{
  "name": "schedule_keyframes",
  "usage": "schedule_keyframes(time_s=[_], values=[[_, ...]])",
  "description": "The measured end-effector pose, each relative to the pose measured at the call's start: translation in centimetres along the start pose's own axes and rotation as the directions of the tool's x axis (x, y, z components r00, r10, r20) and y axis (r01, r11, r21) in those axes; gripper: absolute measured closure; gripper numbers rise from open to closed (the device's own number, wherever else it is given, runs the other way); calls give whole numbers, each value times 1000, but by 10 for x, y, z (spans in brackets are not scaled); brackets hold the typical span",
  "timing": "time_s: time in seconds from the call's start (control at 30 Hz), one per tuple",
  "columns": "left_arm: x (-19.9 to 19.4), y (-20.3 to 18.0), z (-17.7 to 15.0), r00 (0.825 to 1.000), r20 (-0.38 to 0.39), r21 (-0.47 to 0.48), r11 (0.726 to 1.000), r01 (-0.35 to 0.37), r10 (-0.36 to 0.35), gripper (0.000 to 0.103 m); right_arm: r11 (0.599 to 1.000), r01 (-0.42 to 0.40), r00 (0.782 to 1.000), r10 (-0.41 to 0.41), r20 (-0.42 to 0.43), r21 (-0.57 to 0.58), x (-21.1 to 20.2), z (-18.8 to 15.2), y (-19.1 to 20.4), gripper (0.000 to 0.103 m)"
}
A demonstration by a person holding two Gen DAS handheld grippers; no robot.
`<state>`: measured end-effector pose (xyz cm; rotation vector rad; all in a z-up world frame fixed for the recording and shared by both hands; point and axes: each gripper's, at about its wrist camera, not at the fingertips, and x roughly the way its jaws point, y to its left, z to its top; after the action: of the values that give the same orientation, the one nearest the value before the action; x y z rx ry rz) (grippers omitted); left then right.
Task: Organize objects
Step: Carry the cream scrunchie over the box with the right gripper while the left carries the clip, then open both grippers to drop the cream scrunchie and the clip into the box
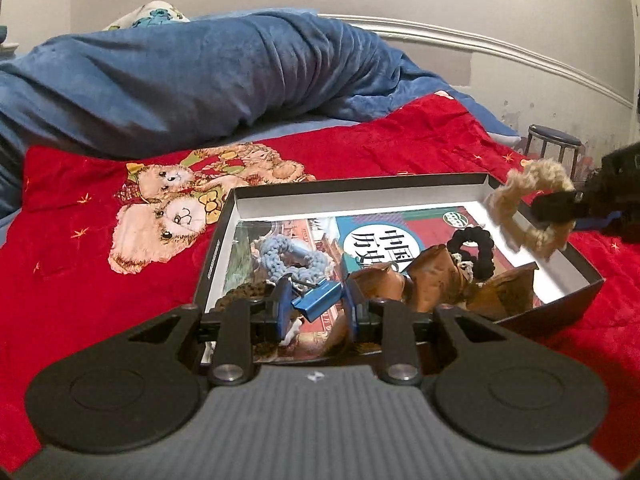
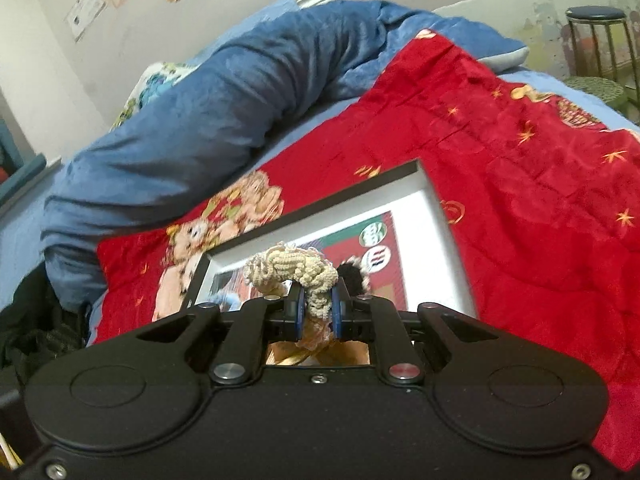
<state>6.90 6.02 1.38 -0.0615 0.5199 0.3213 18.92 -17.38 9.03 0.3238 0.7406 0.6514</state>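
Observation:
A shallow black box (image 1: pixel 216 248) with a white inside lies on the red blanket. It holds a light blue crocheted scrunchie (image 1: pixel 280 260), a black scrunchie (image 1: pixel 474 240), brown wrapped packets (image 1: pixel 436 280) and a blue metal clip (image 1: pixel 318 300). My left gripper (image 1: pixel 316 304) hangs over the box's near side, its jaws on either side of the blue clip with a gap. My right gripper (image 2: pixel 316 308) is shut on a beige crocheted scrunchie (image 2: pixel 304 272) and holds it above the box's far right corner (image 2: pixel 420 168). That beige scrunchie shows in the left wrist view (image 1: pixel 528 204) too.
The box sits on a red quilt (image 1: pixel 360 148) with a teddy bear print (image 1: pixel 176 208). A rolled blue blanket (image 1: pixel 192 80) lies behind it along the wall. A round stool (image 2: pixel 596 36) stands past the bed's far right edge.

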Motion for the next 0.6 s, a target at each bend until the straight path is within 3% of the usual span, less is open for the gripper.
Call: schedule_keyframes(time_s=[0.43, 0.5, 0.57, 0.6], values=[[0, -2, -5, 1000, 28, 32, 999, -13, 12, 70, 998, -4, 996, -2, -95, -61, 21, -21, 17, 90], [0, -3, -6, 999, 39, 45, 999, -23, 21, 66, 997, -8, 994, 0, -106, -78, 24, -23, 21, 89], [0, -5, -7, 998, 50, 57, 998, -30, 28, 50, 996, -14, 993, 3, -118, -93, 28, -26, 25, 88], [-1, -6, -7, 997, 61, 60, 997, -41, 37, 47, 995, -18, 992, 6, -124, -99, 30, -27, 27, 85]])
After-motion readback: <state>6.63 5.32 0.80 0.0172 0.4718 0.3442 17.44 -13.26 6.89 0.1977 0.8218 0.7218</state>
